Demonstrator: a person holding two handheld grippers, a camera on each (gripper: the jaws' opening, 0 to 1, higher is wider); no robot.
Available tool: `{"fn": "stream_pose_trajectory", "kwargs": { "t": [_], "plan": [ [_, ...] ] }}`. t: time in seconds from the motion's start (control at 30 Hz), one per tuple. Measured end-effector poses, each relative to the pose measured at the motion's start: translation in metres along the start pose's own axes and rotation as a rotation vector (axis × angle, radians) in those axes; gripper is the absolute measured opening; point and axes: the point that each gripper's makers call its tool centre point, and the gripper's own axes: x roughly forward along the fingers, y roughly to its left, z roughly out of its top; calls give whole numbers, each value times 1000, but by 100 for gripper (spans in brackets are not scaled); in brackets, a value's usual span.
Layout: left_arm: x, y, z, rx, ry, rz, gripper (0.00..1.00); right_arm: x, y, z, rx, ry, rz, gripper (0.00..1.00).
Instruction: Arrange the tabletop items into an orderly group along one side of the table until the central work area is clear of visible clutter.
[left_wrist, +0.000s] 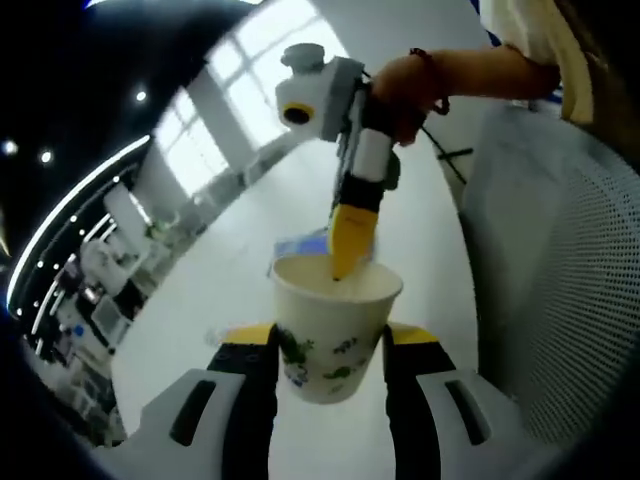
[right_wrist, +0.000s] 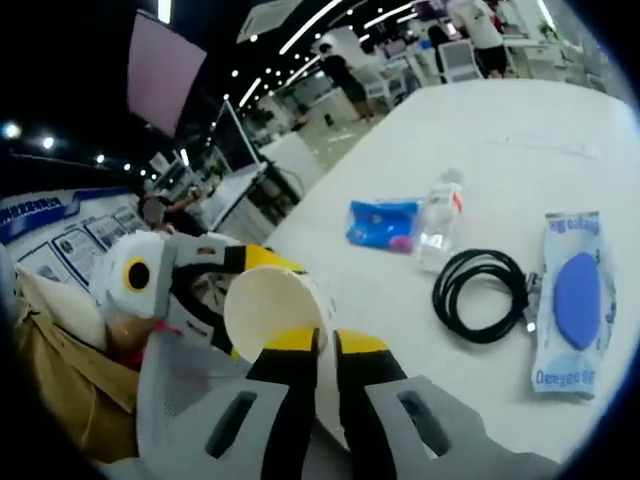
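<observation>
A white paper cup (left_wrist: 335, 335) with green and blue print sits between my left gripper's (left_wrist: 330, 340) jaws, which are shut on its sides. From above, my right gripper (left_wrist: 345, 265), held by a person's hand, comes down on the cup's far rim with one yellow finger (left_wrist: 350, 235) inside the cup. In the right gripper view the cup (right_wrist: 272, 312) lies mouth toward the camera. My right gripper (right_wrist: 327, 342) has its jaws nearly together on the cup's rim, and the left gripper (right_wrist: 250, 300) grips the cup from behind.
On the white table (right_wrist: 480, 130) lie a blue packet (right_wrist: 383, 222), a small clear water bottle (right_wrist: 440, 215), a coiled black cable (right_wrist: 482, 282) and a blue-and-white packet (right_wrist: 570, 300). A white mesh chair back (left_wrist: 560, 280) stands beside the left gripper.
</observation>
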Motion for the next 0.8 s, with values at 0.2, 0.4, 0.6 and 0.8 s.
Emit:
{"fn": "stream_pose_trajectory", "kwargs": {
  "t": [0.2,0.4,0.6,0.8],
  "plan": [
    [-3,9,0,-90,-34,16,38,-13,-11,21,-23,-76,-88,47],
    [-4,22,-10,-128,-2,57,38,-27,-12,35,-32,-109,-111,58],
    [-10,50,-13,-224,-24,126,38,-33,-23,33,-98,-96,-163,71],
    [-14,83,-10,-277,-71,180,39,-34,-30,28,-134,-67,-193,79]
  ]
}}
